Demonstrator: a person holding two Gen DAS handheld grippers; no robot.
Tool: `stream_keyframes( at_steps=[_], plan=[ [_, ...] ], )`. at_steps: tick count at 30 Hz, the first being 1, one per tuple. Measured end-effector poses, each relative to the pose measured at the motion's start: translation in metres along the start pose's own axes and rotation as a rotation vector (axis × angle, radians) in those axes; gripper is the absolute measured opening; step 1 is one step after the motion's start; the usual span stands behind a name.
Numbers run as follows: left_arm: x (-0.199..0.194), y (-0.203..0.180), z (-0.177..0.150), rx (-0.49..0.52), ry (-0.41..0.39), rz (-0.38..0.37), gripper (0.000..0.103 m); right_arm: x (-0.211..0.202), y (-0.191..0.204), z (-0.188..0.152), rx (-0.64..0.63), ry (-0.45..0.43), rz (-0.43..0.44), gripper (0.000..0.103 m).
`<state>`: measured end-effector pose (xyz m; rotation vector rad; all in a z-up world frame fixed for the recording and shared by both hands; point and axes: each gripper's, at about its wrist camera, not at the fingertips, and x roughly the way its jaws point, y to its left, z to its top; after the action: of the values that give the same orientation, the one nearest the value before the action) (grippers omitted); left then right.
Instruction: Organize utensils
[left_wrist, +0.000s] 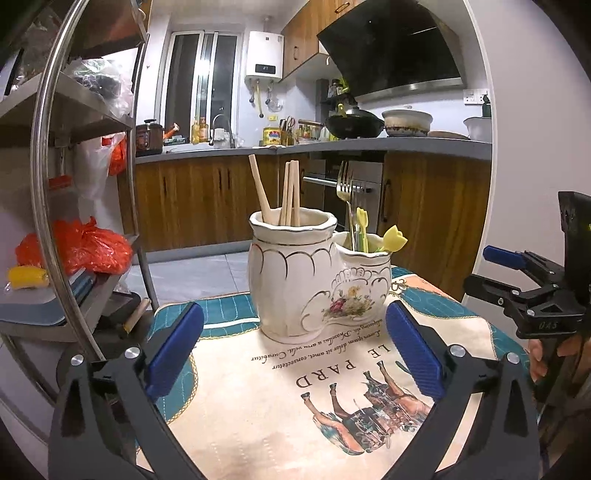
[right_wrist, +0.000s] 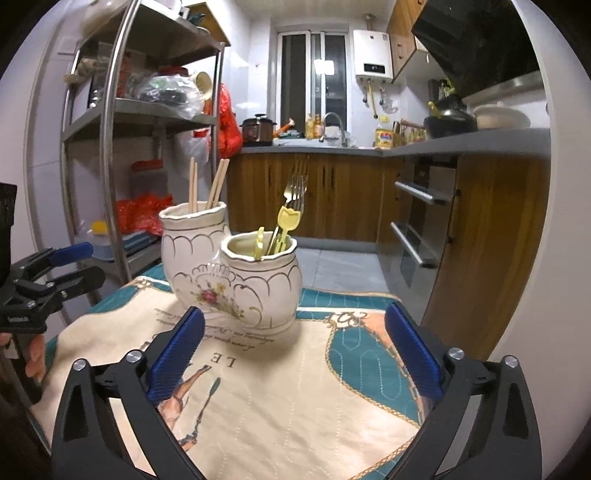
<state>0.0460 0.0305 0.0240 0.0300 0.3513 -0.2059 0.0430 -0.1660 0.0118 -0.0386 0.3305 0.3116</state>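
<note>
Kitchen cabinets are filling the background behind a desk with a printed horse cloth (left_wrist: 258, 406). Both the left tool (left_wrist: 293, 350) and right tool (right_wrist: 293, 350) are hovering spread apart, empty. Just ahead, a white double ceramic holder (left_wrist: 295, 273) is holding wooden chopsticks (left_wrist: 290, 192), a metal fork (left_wrist: 345, 188) and yellow picks (left_wrist: 395, 238); sorting seems finished.

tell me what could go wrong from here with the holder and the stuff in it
1. The ceramic holder carries tall chopsticks and forks that stick well above its rim; an arm passing close could catch them and tip it.
2. The holder stands on a quilted cloth, so a push might slide or rock it.
3. Both the left gripper and right gripper are open near it and could collide.
</note>
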Motion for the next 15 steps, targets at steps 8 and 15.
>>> stream_keyframes(
  at_steps=[8, 15],
  plan=[
    [0.0, -0.0058, 0.0004, 0.021, -0.007, 0.01, 0.097, -0.0017, 0.0001, 0.0003, -0.009, -0.013, -0.022, 0.098],
    [-0.0017, -0.0084, 0.0005, 0.026, -0.014, 0.026, 0.097, -0.0023, -0.0014, -0.0008, 0.0, -0.019, -0.011, 0.098]
  ],
)
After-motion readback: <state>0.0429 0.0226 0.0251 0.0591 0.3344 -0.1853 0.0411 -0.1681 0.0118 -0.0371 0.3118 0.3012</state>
